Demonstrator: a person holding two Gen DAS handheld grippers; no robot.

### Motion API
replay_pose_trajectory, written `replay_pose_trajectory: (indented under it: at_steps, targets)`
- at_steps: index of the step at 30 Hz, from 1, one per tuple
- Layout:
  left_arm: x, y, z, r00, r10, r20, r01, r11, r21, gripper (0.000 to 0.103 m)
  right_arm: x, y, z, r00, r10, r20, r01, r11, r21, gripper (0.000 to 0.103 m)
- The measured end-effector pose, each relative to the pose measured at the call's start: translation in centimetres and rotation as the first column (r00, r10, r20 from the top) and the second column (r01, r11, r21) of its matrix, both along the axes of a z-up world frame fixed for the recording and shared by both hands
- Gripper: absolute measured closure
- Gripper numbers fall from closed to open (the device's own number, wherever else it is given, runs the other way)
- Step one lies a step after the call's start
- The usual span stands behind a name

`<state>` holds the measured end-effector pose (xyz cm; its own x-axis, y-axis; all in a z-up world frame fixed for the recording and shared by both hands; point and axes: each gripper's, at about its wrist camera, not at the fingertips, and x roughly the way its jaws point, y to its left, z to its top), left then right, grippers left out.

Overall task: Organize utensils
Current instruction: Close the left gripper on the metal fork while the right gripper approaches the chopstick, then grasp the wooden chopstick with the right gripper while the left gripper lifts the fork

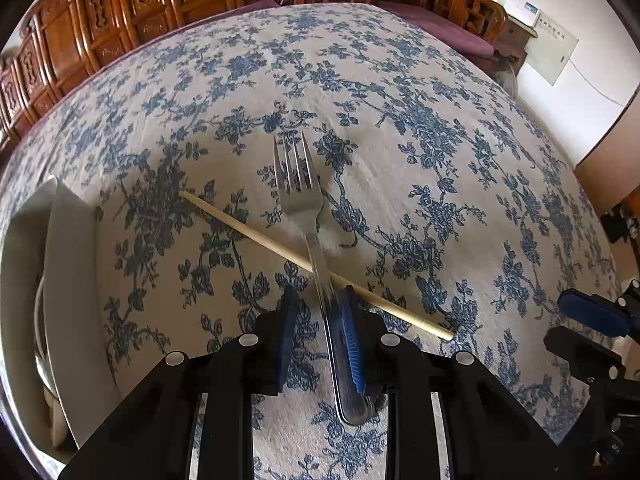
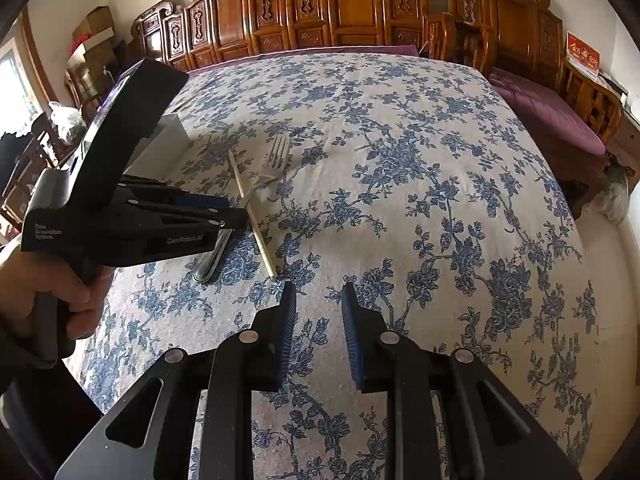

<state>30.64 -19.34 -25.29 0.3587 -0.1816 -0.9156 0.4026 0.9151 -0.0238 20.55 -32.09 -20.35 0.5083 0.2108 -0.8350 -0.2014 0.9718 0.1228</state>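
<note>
A steel fork (image 1: 299, 196) lies on the floral tablecloth, tines pointing away, its handle crossing over a single wooden chopstick (image 1: 256, 236). My left gripper (image 1: 318, 294) straddles the fork handle with open jaws; the handle rests against the right pad and the left pad stands apart from it. In the right wrist view the left gripper (image 2: 236, 216) sits over the fork (image 2: 276, 160) and chopstick (image 2: 250, 204). My right gripper (image 2: 318, 290) is open and empty, over bare cloth to the right of the chopstick's near end.
A white tray (image 1: 68, 280) with utensils inside stands at the left edge; it shows partly hidden behind the left gripper in the right wrist view (image 2: 172, 136). Carved wooden furniture (image 2: 340, 8) and a purple-cushioned bench (image 2: 548, 112) line the table's far sides.
</note>
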Motion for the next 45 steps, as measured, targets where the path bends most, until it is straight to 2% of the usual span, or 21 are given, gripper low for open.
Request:
replay_pose_trajectory:
  at_steps: [3, 4, 7, 18, 32, 39, 45]
  targets:
    - [-0.1, 0.0, 0.0, 1.000, -0.006, 0.011, 0.006, 1.000, 0.004, 0.083, 0.1, 0.1, -0.1, 1.000, 0.002, -0.001, -0.002, 1.000, -0.001, 0.077]
    - [-0.2, 0.1, 0.0, 1.000, -0.008, 0.012, 0.008, 1.000, -0.002, 0.092, 0.2, 0.1, -0.1, 1.000, 0.003, -0.002, -0.003, 1.000, -0.001, 0.077]
    - [-0.3, 0.9, 0.0, 1.000, -0.001, 0.000, 0.001, 1.000, -0.030, 0.095, 0.4, 0.6, -0.3, 1.000, 0.007, -0.005, -0.007, 1.000, -0.004, 0.077]
    - [-2.2, 5.3, 2.6, 0.998, 0.039, 0.051, -0.036, 0.997, -0.070, 0.095, 3.1, 2.9, -1.4, 0.999, 0.045, -0.017, -0.045, 0.999, -0.010, 0.077]
    - [-3.8, 9.0, 6.8, 0.988, 0.073, 0.134, -0.058, 0.992, -0.116, 0.096, 8.0, 9.3, -2.2, 0.983, 0.177, -0.041, -0.180, 0.981, -0.072, 0.077]
    - [-4.0, 10.2, 7.5, 0.986, 0.083, 0.142, -0.067, 0.991, -0.115, 0.095, 9.5, 11.0, -3.8, 0.975, 0.198, -0.102, -0.210, 0.970, -0.121, 0.076]
    - [-4.4, 10.8, 7.8, 0.985, 0.090, 0.147, -0.073, 0.990, -0.120, 0.095, 10.1, 11.2, -3.9, 0.972, 0.200, -0.121, -0.216, 0.967, -0.133, 0.078]
